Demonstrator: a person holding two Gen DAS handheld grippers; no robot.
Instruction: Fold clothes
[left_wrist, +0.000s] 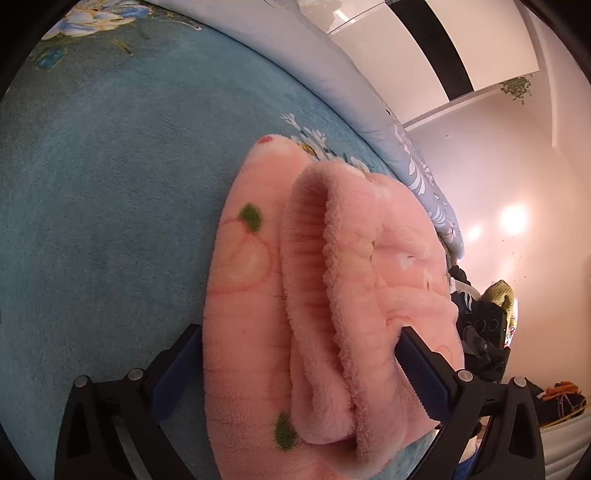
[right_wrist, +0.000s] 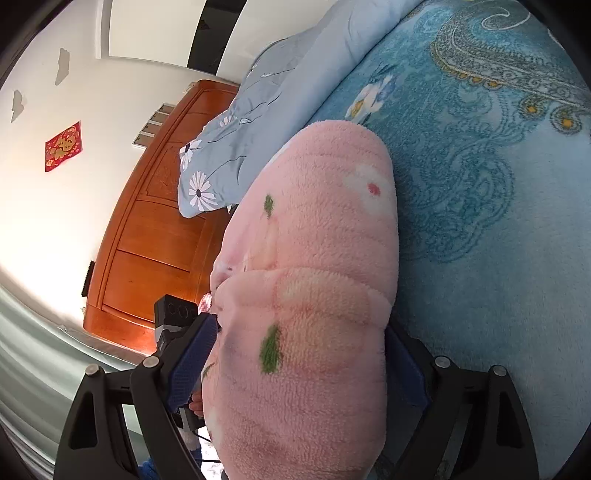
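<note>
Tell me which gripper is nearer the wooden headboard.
Right. The right gripper, fingers around the pink fleece garment, has the wooden headboard just beyond it; the left gripper shows no headboard.

a bed covered by a teal blanket (right_wrist: 480, 258) with paisley and flower patterns fills much of both views. a pale blue quilt (right_wrist: 236, 147) printed with white daisies lies bunched along its far edge. behind it stands an orange-brown wooden headboard (right_wrist: 155, 229). the wall (right_wrist: 48, 221) is white, with a red paper decoration (right_wrist: 63, 148) stuck on it. in the left wrist view a wardrobe (left_wrist: 424, 48) with white and black panels rises beside a pinkish wall (left_wrist: 517, 184) with bright light spots.
</note>
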